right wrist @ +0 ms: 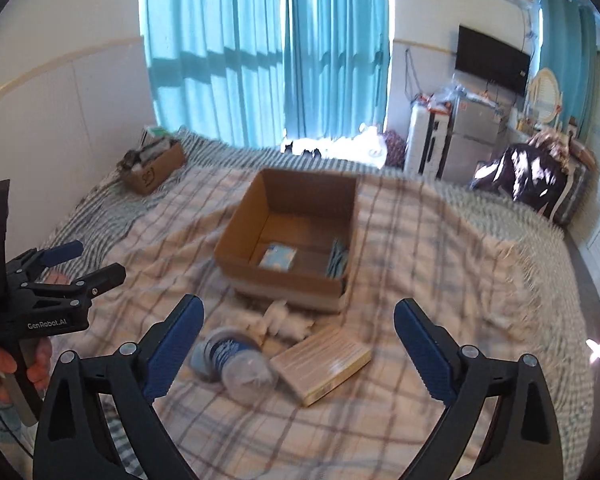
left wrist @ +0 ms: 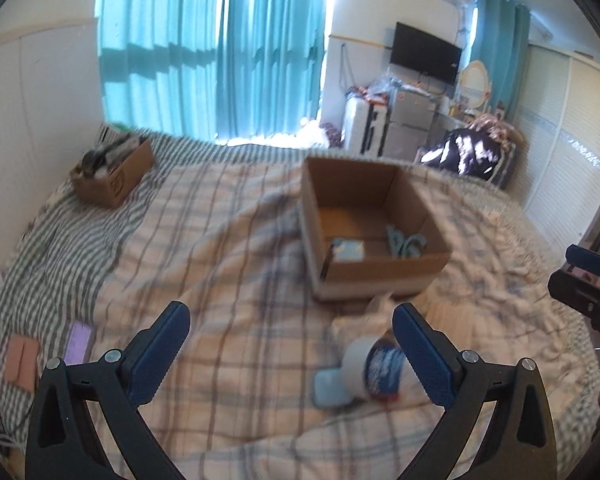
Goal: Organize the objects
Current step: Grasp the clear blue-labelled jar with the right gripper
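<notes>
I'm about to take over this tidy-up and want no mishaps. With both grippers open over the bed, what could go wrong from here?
1. The jar lies on its side on the soft quilt; a nudge from the open right gripper could roll it away.
2. The flat pack lies right beside the jar, so closing on one may catch or push the other.
3. The box sits on rumpled bedding and could tilt or slide if bumped.

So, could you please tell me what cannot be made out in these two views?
- Jar label: motion blur, both views.
- Flat box printing: blurred in the right wrist view; not visible in the left.
- Items in the open cardboard box: small and blurred; its near wall hides part of the floor.
- Far box contents: too small.
- Right gripper in the left view: cut off by the edge.
</notes>
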The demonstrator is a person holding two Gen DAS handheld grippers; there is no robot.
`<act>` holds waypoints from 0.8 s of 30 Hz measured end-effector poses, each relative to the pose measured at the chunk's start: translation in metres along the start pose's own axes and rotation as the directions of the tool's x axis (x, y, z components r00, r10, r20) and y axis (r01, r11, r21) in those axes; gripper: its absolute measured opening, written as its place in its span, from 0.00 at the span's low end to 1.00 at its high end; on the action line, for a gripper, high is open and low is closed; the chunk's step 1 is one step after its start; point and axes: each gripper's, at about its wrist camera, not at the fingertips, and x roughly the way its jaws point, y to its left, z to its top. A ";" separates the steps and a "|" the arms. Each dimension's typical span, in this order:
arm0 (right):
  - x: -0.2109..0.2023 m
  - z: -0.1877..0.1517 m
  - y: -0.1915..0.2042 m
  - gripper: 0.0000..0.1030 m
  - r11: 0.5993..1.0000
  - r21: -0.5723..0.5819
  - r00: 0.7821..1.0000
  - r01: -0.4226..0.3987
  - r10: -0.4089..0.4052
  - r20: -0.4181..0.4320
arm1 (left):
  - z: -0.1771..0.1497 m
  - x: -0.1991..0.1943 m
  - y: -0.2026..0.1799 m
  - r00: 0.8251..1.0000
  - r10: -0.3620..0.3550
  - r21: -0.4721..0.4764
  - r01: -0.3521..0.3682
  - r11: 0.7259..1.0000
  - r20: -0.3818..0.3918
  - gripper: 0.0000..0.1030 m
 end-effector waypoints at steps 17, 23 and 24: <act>0.132 -0.066 0.022 0.94 0.987 -0.074 0.958 -0.145 0.121 -0.261 | -0.086 0.092 0.006 0.975 0.026 -0.004 -0.027 1.000 -0.219 1.00; 0.150 -0.067 0.038 0.89 0.976 -0.113 0.948 -0.188 0.150 -0.281 | -0.089 0.096 0.011 0.970 0.083 0.001 -0.085 0.996 -0.230 1.00; 0.151 -0.071 0.041 0.88 0.972 -0.131 0.945 -0.194 0.149 -0.292 | -0.089 0.095 0.010 0.970 0.086 0.003 -0.087 0.996 -0.228 1.00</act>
